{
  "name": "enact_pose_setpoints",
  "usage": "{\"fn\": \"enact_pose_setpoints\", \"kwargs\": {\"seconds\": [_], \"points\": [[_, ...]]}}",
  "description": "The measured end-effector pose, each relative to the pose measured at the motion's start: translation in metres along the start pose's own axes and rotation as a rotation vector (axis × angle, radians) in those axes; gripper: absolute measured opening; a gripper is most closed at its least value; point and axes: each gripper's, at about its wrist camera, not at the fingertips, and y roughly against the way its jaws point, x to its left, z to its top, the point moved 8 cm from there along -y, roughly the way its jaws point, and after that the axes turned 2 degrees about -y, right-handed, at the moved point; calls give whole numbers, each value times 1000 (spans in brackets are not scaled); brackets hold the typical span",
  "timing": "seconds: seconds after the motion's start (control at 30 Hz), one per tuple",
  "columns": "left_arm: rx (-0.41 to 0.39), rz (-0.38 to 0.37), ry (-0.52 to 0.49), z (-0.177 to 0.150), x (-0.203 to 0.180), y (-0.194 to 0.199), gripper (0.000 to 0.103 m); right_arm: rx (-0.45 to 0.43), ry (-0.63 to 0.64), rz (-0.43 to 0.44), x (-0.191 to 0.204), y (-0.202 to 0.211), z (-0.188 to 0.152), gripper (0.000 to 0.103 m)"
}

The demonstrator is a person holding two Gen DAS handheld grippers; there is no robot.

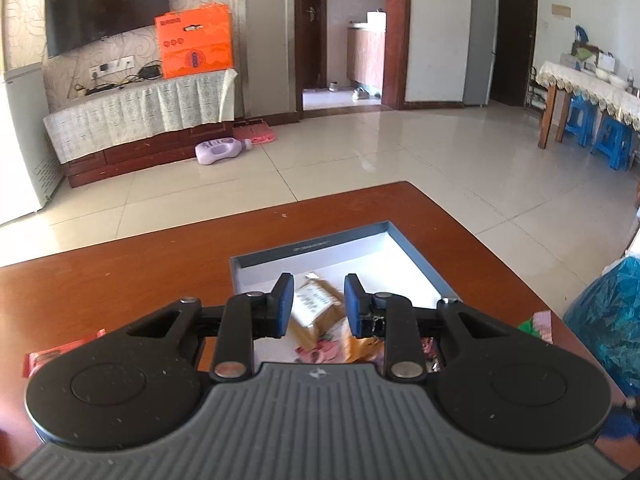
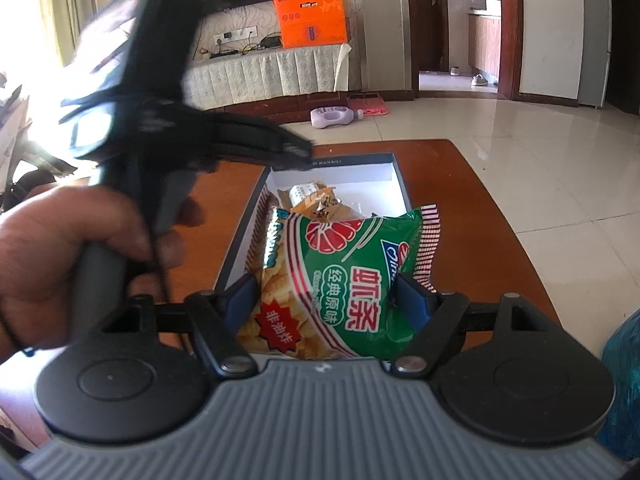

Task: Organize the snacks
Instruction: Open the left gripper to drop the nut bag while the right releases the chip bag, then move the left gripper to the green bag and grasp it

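Observation:
A grey-rimmed box with a white inside (image 1: 384, 256) (image 2: 394, 174) sits on the brown table. It holds a brown snack packet (image 1: 316, 308) (image 2: 320, 200) and other small packets (image 1: 320, 354). My left gripper (image 1: 318, 304) is open and empty above the box's near part. It shows blurred in the right wrist view (image 2: 296, 152), held by a hand over the box's left edge. My right gripper (image 2: 326, 300) is shut on a green shrimp-chip bag (image 2: 344, 280) and holds it over the near end of the box.
A red packet (image 1: 60, 356) lies on the table (image 1: 140, 280) at the left. A green and pink packet (image 1: 538, 324) lies at the right edge, next to a blue plastic bag (image 1: 608, 312). A tiled floor, a TV cabinet and an orange box (image 1: 194, 42) are beyond.

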Motion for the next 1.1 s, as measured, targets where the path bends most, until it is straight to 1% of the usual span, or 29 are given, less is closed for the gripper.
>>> {"fn": "enact_pose_setpoints", "kwargs": {"seconds": [0.07, 0.2, 0.27, 0.4, 0.53, 0.57, 0.63, 0.87, 0.97, 1.1], "points": [[-7, 5, 12, -6, 10, 12, 32, -8, -6, -4, -1, -1, 0, 77], [-1, 12, 18, -24, 26, 33, 40, -51, -8, 3, 1, 0, 6, 77], [4, 14, 20, -33, 32, 41, 41, -56, 6, 7, 5, -3, 6, 77], [-2, 23, 44, -47, 47, 60, 41, -32, 28, 11, 14, -13, 4, 77], [3, 29, 47, -54, 57, 72, 42, -38, 67, -22, 20, -18, 5, 80], [5, 30, 48, -56, 59, 75, 42, -38, 62, -17, 20, -18, 5, 83], [7, 31, 50, -58, 60, 80, 42, -30, 51, -15, 20, -19, 3, 85], [19, 31, 61, -69, 64, 96, 42, -42, 0, -14, 17, -12, 4, 85], [25, 36, 69, -75, 69, 102, 46, -66, -24, -2, 20, -3, 5, 86], [32, 42, 78, -79, 73, 111, 48, -82, -49, -27, 19, 0, 5, 86]]}}
